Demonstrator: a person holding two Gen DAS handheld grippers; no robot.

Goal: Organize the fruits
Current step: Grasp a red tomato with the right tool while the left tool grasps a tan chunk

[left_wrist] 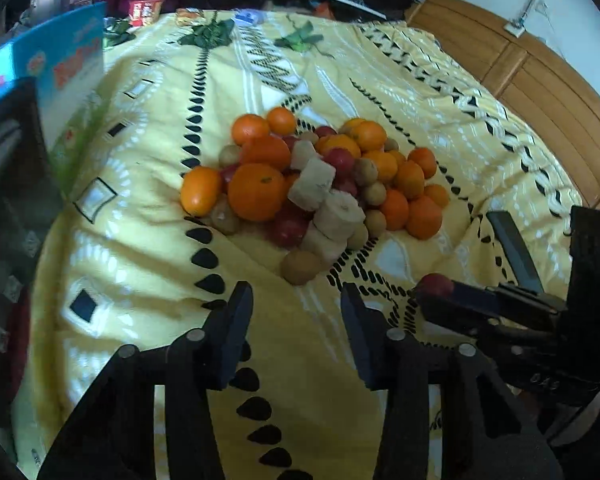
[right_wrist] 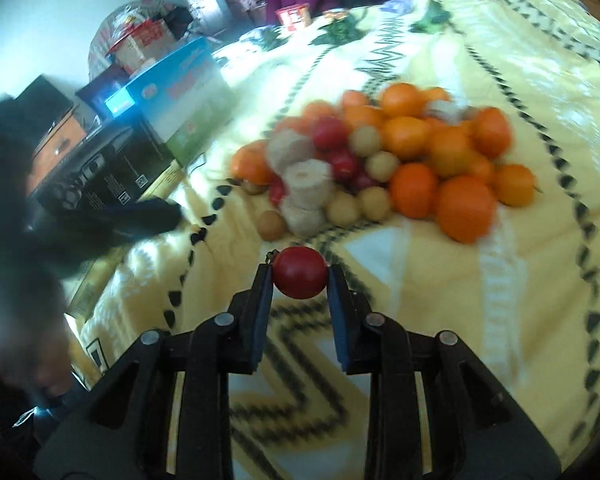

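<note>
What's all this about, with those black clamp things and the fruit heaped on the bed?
A person is sorting a pile of mixed fruit on a yellow patterned bedspread with two hand-held grippers. The right gripper is clamped on a small round red fruit, held just clear of the pile. The left gripper is empty, its jaws apart, pointing toward a small round brown fruit at the pile's near edge.

Yellow patterned bedspread (left_wrist: 148, 216) covers the bed; blue carton (left_wrist: 66, 64) at its left edge (print unreadable). Wooden headboard (left_wrist: 540, 80) right; red snack packet (left_wrist: 144, 10) at far edge.
</note>
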